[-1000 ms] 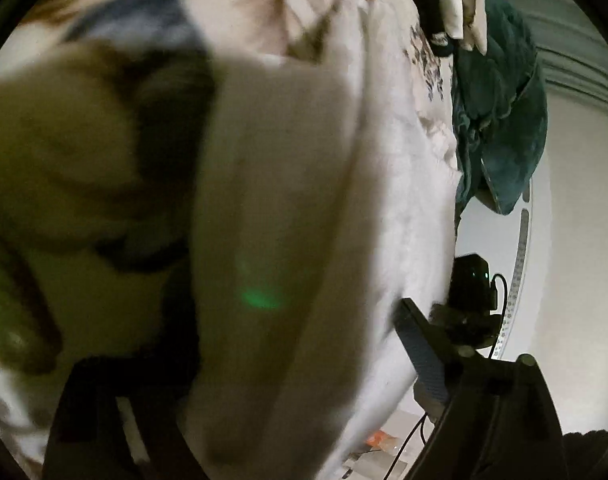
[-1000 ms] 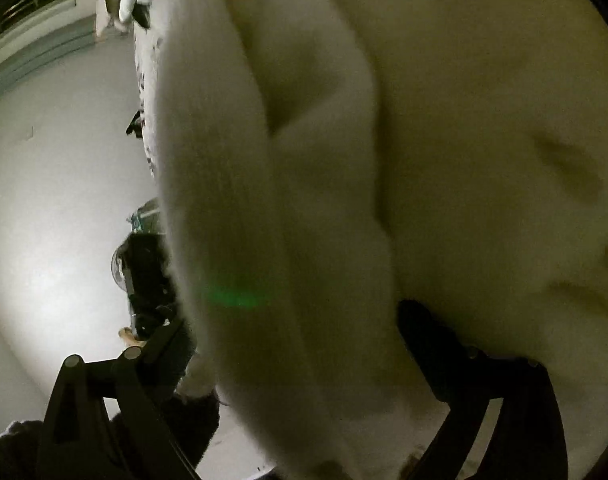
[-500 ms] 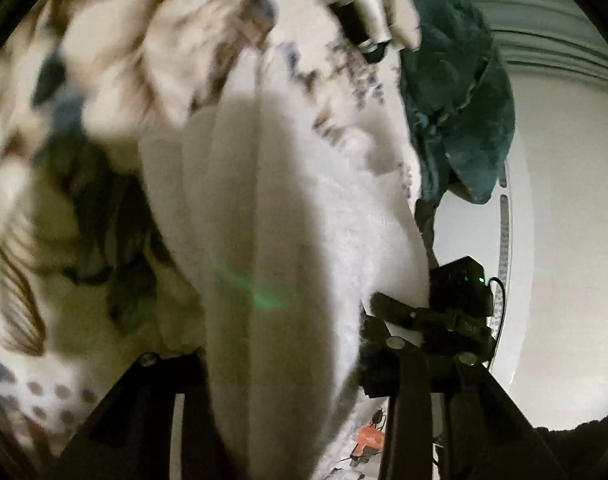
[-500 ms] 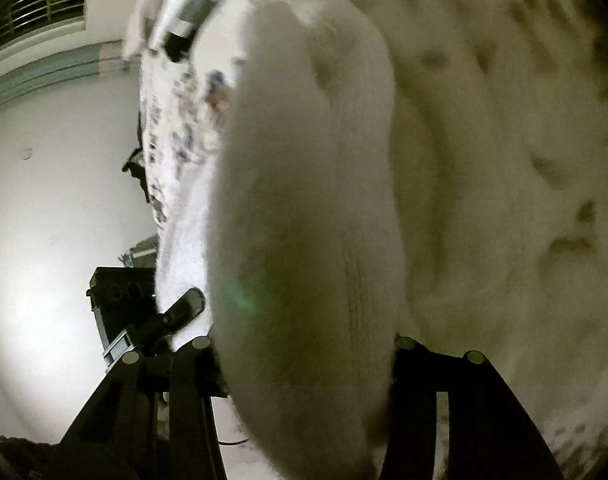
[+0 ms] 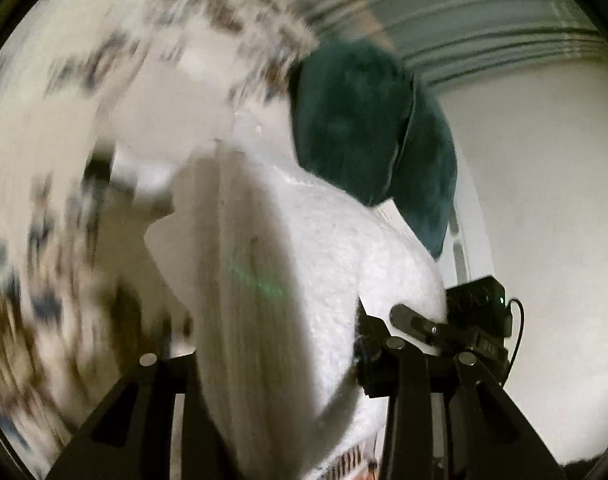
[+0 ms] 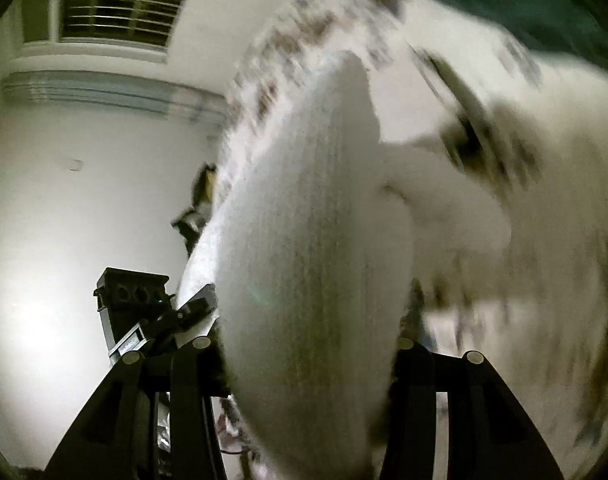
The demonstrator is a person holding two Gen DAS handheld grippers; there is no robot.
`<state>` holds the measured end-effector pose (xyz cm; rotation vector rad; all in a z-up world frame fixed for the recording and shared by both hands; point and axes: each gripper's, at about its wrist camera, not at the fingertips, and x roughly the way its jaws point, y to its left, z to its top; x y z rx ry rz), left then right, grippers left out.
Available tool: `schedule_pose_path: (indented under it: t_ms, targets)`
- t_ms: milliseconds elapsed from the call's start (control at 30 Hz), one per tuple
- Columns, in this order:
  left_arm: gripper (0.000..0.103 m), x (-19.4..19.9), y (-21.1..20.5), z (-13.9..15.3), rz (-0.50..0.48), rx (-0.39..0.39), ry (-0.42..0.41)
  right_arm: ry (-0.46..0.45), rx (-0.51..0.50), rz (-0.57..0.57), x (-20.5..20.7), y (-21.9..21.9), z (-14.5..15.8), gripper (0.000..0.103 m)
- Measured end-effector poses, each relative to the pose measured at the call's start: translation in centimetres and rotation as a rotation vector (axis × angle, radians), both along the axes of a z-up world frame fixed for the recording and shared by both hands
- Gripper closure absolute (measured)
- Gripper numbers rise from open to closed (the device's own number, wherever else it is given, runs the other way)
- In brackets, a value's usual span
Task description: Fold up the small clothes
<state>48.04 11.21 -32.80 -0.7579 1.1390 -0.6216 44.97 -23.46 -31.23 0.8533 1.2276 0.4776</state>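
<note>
A white fluffy knit garment (image 5: 304, 280) fills the middle of the left wrist view and hangs between the fingers of my left gripper (image 5: 271, 360), which is shut on it. The same white garment (image 6: 316, 280) fills the middle of the right wrist view, pinched between the fingers of my right gripper (image 6: 304, 360). Each gripper shows in the other's view: the right one in the left wrist view (image 5: 464, 328), the left one in the right wrist view (image 6: 143, 312). Both hold one edge of the garment, lifted off the bed.
A patterned bedspread (image 5: 43, 200) with brown and blue marks lies behind, blurred by motion. A dark teal cloth (image 5: 368, 132) lies on the bed beyond the garment. A white wall (image 6: 63, 200) and a window with blinds (image 6: 119, 8) are in the background.
Both grippers have tilted up and pulled back with the white garment. More wall, the window and the teal cloth have come into view. The garment now hangs freer of the bed.
</note>
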Motion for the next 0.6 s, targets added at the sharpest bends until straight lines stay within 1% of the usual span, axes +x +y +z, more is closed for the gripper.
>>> schedule_pose_path:
  t_ms: [33,100,167,200,233,267,300,333,400,433,467,500,567,600]
  targets:
    - [0.070,2.9,0.1,0.9,0.008,0.005,-0.023,-0.036,0.002,-0.010,3.2,0.1,0.7,0.054]
    - [0.070,7.3,0.3,1.9,0.020,0.022,-0.065,-0.088,0.009,-0.022,8.4,0.4,1.3,0.054]
    - [0.069,11.1,0.5,1.9,0.023,0.051,-0.102,-0.124,0.016,-0.030,13.2,1.2,0.9,0.054]
    - [0.069,13.3,0.6,1.2,0.025,0.055,-0.106,-0.133,0.023,-0.036,15.7,1.5,0.0,0.054]
    - [0.069,15.4,0.8,-0.3,0.030,0.055,-0.087,-0.132,0.029,-0.041,17.5,1.8,-1.2,0.054]
    - [0.069,16.5,0.9,-2.2,0.030,0.061,-0.066,-0.113,0.034,-0.047,19.2,1.8,-3.0,0.054]
    - [0.069,17.5,1.0,-3.8,0.023,0.075,-0.047,-0.077,0.034,-0.057,20.8,1.9,-5.4,0.054]
    - [0.069,18.4,1.0,-5.6,0.014,0.098,-0.023,-0.041,0.031,-0.063,22.0,1.8,-7.1,0.054]
    - [0.069,20.2,0.8,-9.7,-0.002,0.146,0.061,0.050,0.004,-0.069,23.7,2.7,-11.7,0.054]
    - [0.069,20.5,1.0,-11.5,-0.001,0.153,0.101,0.083,-0.003,-0.067,24.0,3.2,-13.4,0.054]
    - [0.069,20.5,1.3,-12.7,0.007,0.142,0.117,0.092,-0.009,-0.061,24.1,3.3,-14.4,0.054]
    - [0.069,20.3,1.8,-13.3,0.019,0.119,0.122,0.096,-0.013,-0.054,24.4,3.2,-15.0,0.053]
    - [0.066,20.0,2.4,-13.4,0.030,0.093,0.121,0.110,-0.007,-0.039,24.8,3.2,-15.5,0.049]
    - [0.066,19.9,2.6,-13.3,0.032,0.085,0.123,0.115,-0.012,-0.029,24.5,3.2,-15.4,0.044]
